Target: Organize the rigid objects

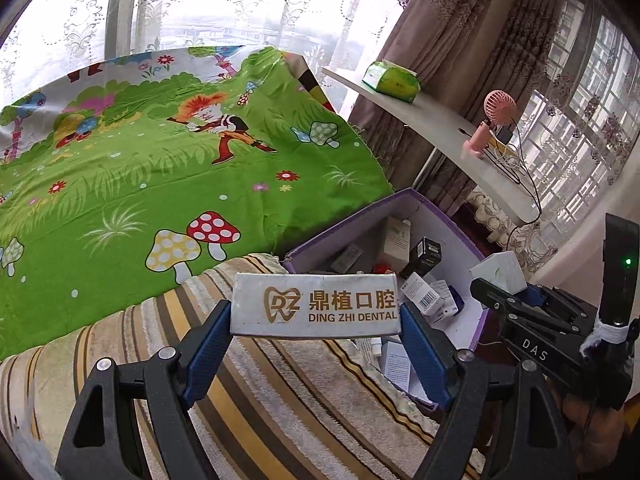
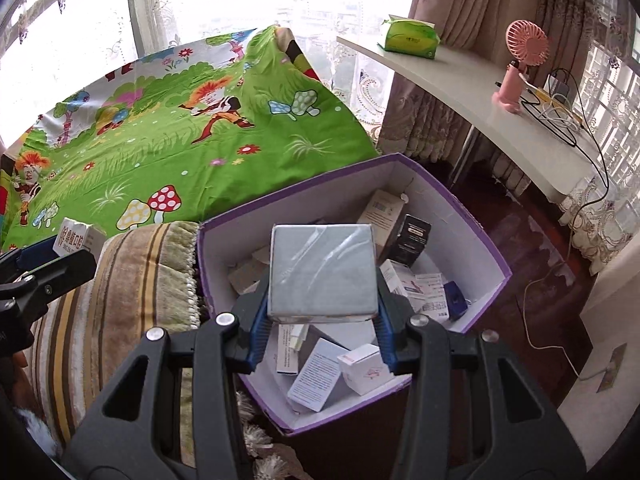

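Holding a grey box [image 2: 323,270] above the bin [image 2: 472,236], the right gripper [image 2: 320,320] clamps it by its side edges only; its slick wrap could slip. The left gripper [image 1: 316,344] pinches a dental box [image 1: 315,305] over the blanket [image 1: 260,392] near the bin's left rim, where dropping early would miss.

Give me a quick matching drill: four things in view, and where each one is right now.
1. dental box
2. grey box
3. pink fan
4. black box

a. on the white shelf
b. lying inside the purple carton
c. clamped in the right hand-held gripper
d. clamped in the left hand-held gripper

Pairs: 1-d, 2-c, 3-a, 4-b
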`<state>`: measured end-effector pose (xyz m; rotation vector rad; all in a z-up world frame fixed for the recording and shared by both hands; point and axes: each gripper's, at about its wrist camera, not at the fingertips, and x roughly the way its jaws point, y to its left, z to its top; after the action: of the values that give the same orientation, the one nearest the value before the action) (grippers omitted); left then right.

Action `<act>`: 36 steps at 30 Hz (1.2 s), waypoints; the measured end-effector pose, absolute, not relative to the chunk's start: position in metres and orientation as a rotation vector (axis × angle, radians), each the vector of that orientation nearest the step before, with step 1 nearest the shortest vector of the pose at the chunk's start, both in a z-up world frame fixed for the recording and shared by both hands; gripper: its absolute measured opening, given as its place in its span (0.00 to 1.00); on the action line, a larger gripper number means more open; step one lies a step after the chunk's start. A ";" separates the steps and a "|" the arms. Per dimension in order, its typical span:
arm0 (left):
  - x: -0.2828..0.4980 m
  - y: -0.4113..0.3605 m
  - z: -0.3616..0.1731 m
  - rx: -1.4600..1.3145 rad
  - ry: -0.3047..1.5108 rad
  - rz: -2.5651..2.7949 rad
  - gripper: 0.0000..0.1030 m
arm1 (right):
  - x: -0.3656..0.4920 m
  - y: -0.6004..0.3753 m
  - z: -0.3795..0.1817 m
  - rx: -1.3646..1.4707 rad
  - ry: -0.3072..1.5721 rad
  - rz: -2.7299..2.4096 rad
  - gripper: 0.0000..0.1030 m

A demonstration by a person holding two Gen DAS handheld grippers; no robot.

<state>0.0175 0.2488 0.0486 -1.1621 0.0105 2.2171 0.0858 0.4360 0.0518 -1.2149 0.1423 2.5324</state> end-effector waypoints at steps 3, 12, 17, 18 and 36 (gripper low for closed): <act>0.020 0.264 0.045 -1.170 0.030 2.182 0.80 | 0.096 0.454 0.044 -1.222 0.153 2.491 0.47; 0.018 0.292 0.023 -1.278 0.127 2.086 0.84 | 0.101 0.469 0.034 -1.251 0.158 2.481 0.80; 0.022 0.281 0.018 -1.317 0.110 2.058 0.85 | 0.110 0.462 0.036 -1.274 0.177 2.505 0.80; 0.025 0.280 0.018 -1.314 0.123 2.061 0.85 | 0.114 0.460 0.039 -1.271 0.182 2.518 0.80; 0.028 0.295 0.006 -1.337 0.192 2.070 1.00 | 0.145 0.468 0.026 -1.249 0.275 2.411 0.83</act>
<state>0.0283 0.2949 0.0058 -1.3372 0.1917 2.0702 0.1447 0.4683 0.0264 -1.2487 0.2748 2.4111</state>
